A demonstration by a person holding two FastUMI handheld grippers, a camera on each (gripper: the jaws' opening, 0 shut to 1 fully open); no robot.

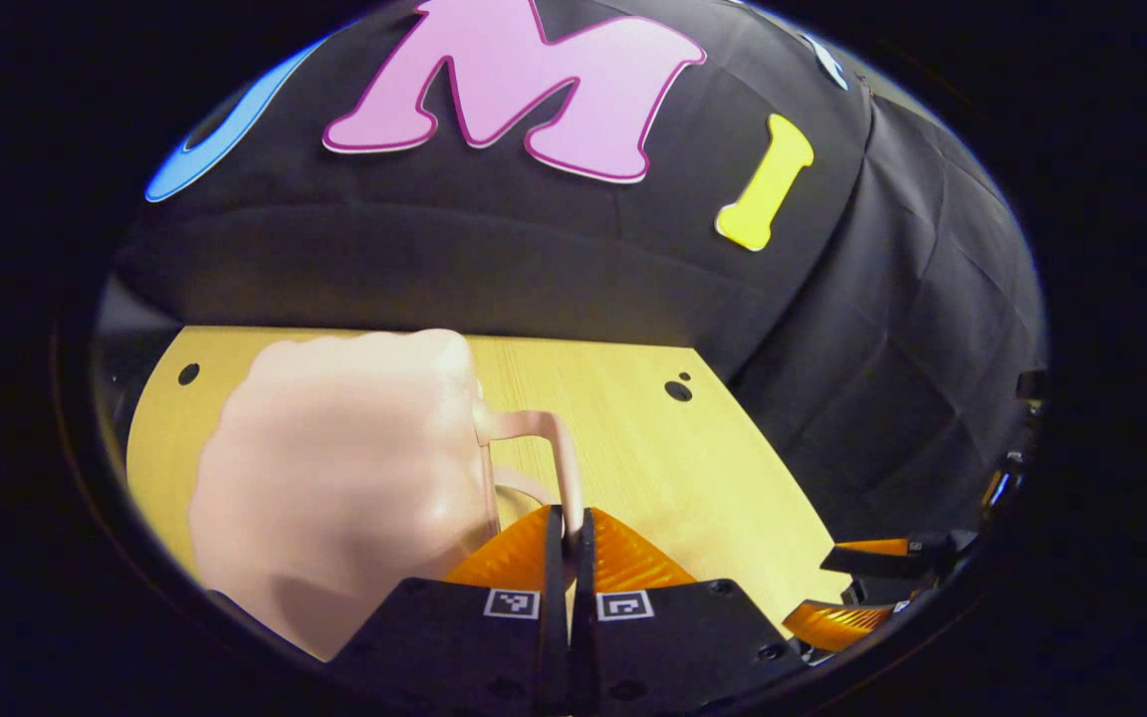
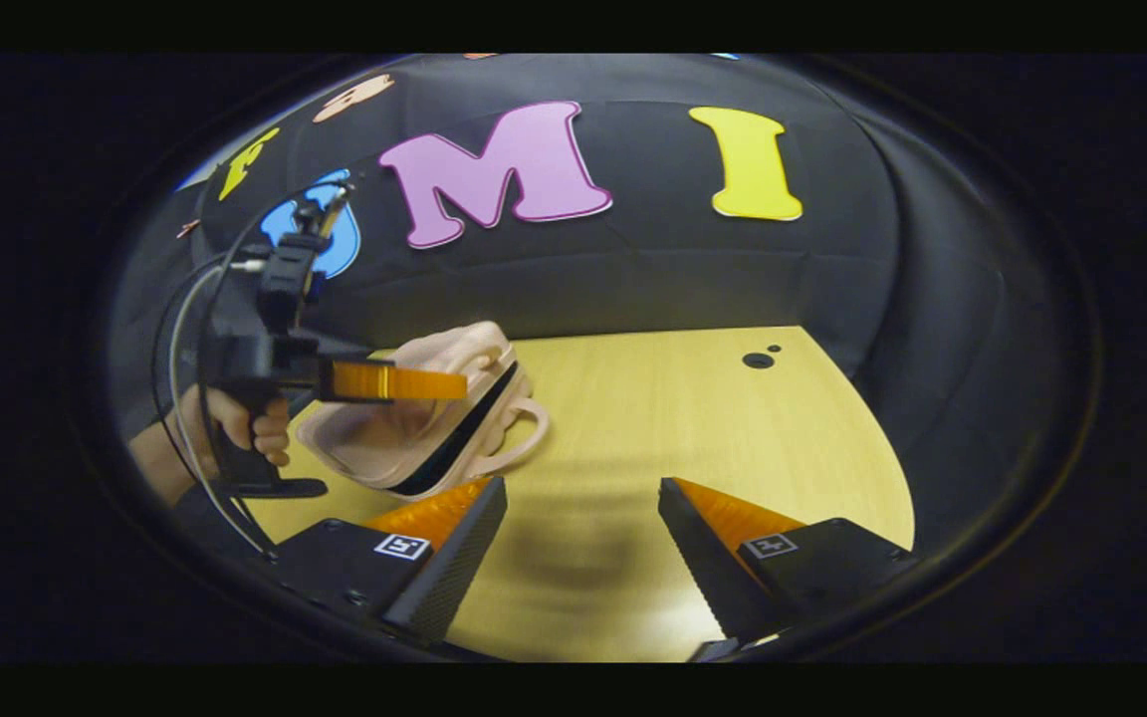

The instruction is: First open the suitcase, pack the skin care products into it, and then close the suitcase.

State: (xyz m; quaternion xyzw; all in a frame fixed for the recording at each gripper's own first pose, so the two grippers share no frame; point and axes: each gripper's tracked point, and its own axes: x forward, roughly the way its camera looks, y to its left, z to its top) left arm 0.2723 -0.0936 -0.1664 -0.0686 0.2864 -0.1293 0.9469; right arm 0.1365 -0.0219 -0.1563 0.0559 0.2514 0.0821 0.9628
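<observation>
Small pink suitcase [image 1: 335,468], smooth rounded shell, sits on the light wood-grain table [image 1: 693,468], lid lifted a little with a dark gap along the seam in the right gripper view. Left gripper [image 1: 568,543] clenched on the thin looped handle [image 1: 559,448]. Right gripper [image 2: 583,543] released, fingers wide apart over bare tabletop, near the suitcase. A hand [image 2: 235,423] holds the left gripper's grip.
</observation>
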